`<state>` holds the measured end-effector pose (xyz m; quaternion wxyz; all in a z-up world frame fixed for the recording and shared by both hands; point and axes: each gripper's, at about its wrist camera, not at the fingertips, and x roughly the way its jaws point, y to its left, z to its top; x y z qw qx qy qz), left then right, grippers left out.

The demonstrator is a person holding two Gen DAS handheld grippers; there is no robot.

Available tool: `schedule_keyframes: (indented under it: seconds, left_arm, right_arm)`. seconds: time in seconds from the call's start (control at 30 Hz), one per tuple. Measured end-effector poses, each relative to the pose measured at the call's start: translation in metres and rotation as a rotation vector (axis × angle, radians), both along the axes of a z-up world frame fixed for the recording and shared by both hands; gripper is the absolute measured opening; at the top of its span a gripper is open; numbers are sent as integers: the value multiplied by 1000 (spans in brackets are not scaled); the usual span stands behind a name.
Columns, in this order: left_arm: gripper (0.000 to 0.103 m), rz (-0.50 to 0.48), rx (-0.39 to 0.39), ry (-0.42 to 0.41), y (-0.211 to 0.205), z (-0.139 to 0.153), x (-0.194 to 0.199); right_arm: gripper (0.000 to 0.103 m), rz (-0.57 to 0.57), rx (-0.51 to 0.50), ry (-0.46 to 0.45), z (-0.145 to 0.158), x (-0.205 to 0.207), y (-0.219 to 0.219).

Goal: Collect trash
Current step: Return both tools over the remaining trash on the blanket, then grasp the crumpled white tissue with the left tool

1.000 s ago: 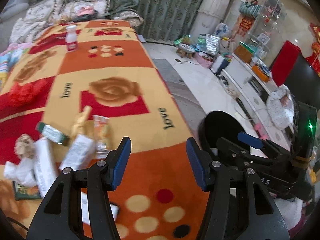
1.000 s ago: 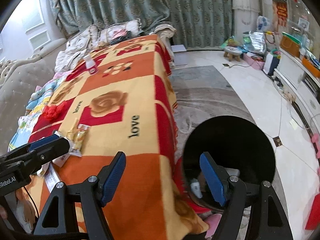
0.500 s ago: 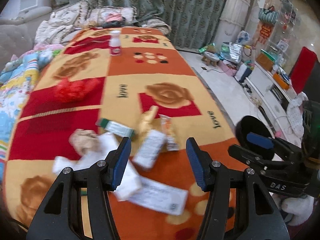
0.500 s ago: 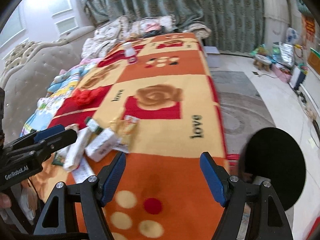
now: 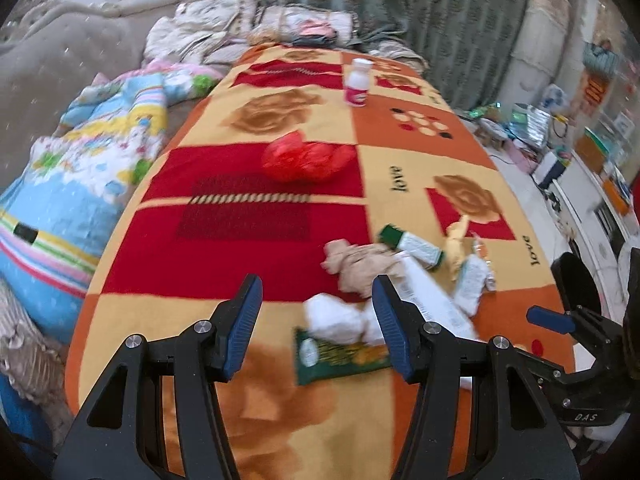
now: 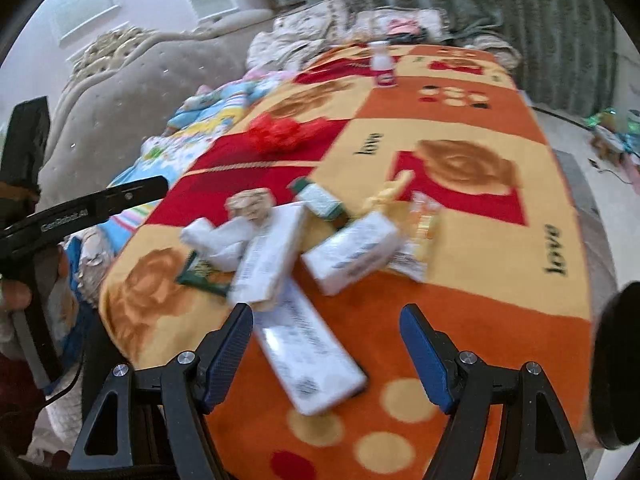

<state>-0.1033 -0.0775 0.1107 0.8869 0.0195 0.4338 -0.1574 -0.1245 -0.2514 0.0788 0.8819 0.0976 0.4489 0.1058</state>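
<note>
Both the left gripper (image 5: 316, 324) and right gripper (image 6: 326, 354) gape empty; wrappers (image 6: 352, 252), tissue (image 5: 340, 318) beside them, all uncollected.

Fuzzy woven blanket (image 5: 256, 240); crinkly red plastic bag (image 5: 306, 158); crumpled, seemingly paper tissue (image 5: 338, 320).
</note>
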Motion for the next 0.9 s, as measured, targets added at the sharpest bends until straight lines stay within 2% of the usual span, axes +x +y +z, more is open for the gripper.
schedule_keyframes:
  seconds: [0.07,0.13,0.23,0.33,0.6,0.8,0.9]
  left_arm:
    - [56,6,-4,18,9,-6,0]
    - [56,-4,-11,30,12,-9,-1]
    - [56,-64,-46,60,8,-17,-3]
    - [56,-107,-57,83,1,-26,-1]
    - [56,-113,-135,165,-7,-49,16]
    - [57,-129,-125,202,-20,-65,24]
    - [57,-127,-114,196,-26,-69,28]
  right_arm:
    - [74,32,-15,-5,0,6,14]
    - [68,59,-35,-7,0,11,26]
    - [68,66,-40,-8,0,14,31]
    - [68,34,-39,4,-3,18,23]
    - [68,-58,-42,49,-13,38,-4]
    - [68,-96,6,102,-25,61,-12]
    - [68,-92,-16,103,-27,69,-5]
